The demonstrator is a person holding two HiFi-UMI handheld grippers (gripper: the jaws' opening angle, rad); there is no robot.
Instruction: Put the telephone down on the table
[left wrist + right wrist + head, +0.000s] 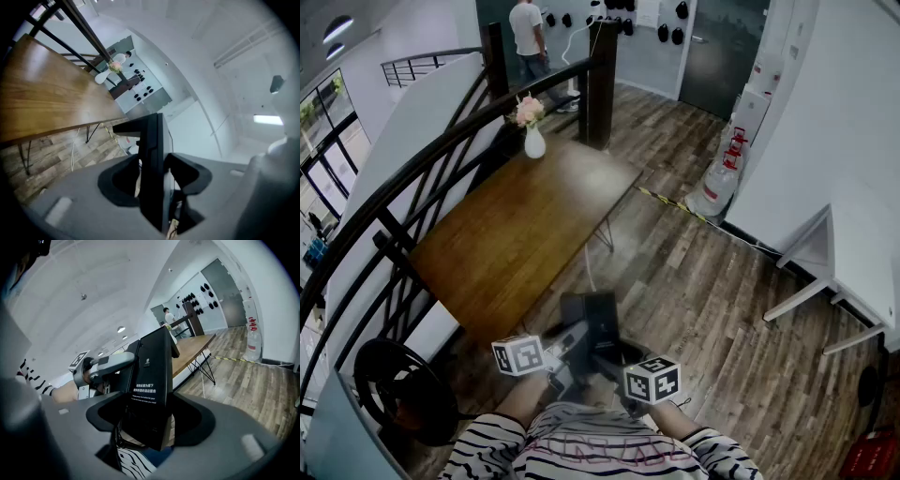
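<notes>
Both grippers hold the telephone [598, 319] in the air, just short of the table [516, 234]'s near corner. L gripper [575, 343] clamps its thin side, jaws narrow; R gripper [607, 358] grips across the wide face, jaws far apart. Task barely begun: phone not yet over the tabletop. Left to do: reach fwd, lower onto the wood, let go. Vase [534, 141] at far corner, well clear.

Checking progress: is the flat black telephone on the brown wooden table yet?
No. The flat black telephone is clear of the brown wooden table, clamped between left gripper and right gripper.
</notes>
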